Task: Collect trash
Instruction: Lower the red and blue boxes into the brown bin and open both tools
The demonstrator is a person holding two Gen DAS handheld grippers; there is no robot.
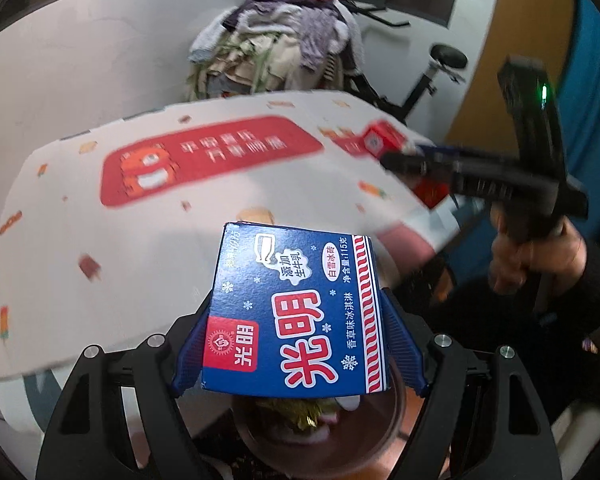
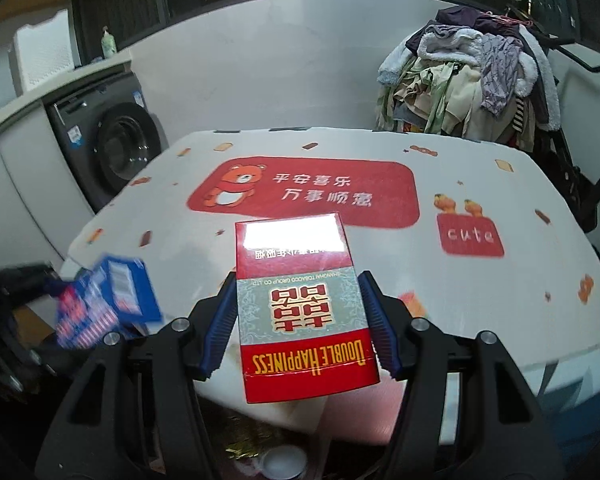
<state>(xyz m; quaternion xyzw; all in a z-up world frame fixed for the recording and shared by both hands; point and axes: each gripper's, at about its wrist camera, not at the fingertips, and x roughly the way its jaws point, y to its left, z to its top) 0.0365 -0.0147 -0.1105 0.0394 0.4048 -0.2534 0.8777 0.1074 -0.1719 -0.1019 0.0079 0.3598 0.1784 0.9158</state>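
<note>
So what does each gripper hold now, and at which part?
The left gripper clamps the blue ice cream box by its two side edges. The right gripper clamps the red cigarette pack by its long sides.

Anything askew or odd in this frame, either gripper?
Nothing damaged or spilled. The left gripper holds the blue ice cream box and the right gripper holds the red Double Happiness cigarette pack; both are gripped squarely, over the trash bin. The pile of clothes behind the table is untidy.

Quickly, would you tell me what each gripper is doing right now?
Left gripper: shut on the blue ice cream box.
Right gripper: shut on the red cigarette pack.
</note>
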